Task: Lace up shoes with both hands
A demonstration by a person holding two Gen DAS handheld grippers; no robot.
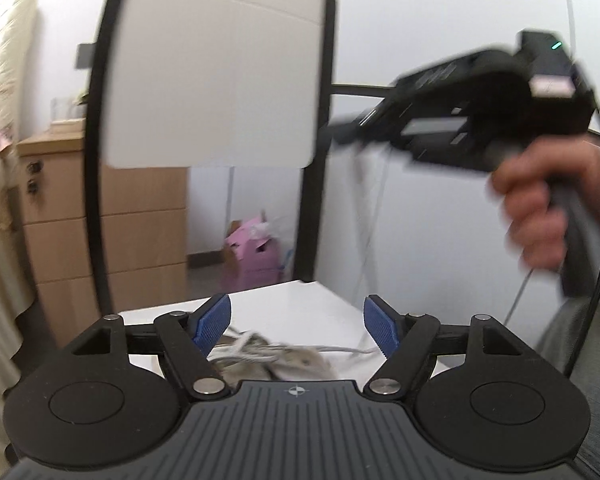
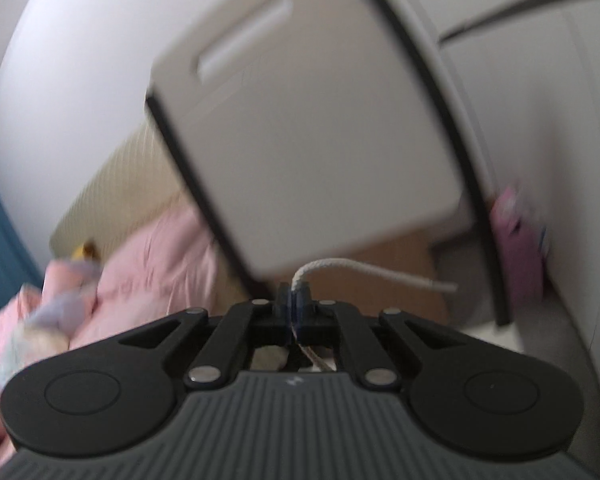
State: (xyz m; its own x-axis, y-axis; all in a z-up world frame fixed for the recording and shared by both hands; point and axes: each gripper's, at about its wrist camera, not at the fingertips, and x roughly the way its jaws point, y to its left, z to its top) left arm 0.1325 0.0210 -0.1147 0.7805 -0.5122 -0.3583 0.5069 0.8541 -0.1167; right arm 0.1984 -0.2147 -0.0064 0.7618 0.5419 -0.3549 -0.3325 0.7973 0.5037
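Right gripper [image 2: 295, 296] raised, tilted, clamped on lace [image 2: 364, 270], left gripper [image 1: 297, 320] spread wide above shoe [image 1: 276, 360]

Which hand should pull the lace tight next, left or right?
Right. The right gripper is already shut on the lace, raised clear of the shoe. The left gripper is open over the shoe, holding nothing; it is better placed to steady it.

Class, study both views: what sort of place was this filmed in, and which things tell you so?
Most likely a bedroom at home. Pink bedding lies heaped against a headboard, a wooden drawer unit stands by the wall, and a white chair faces a small white table.
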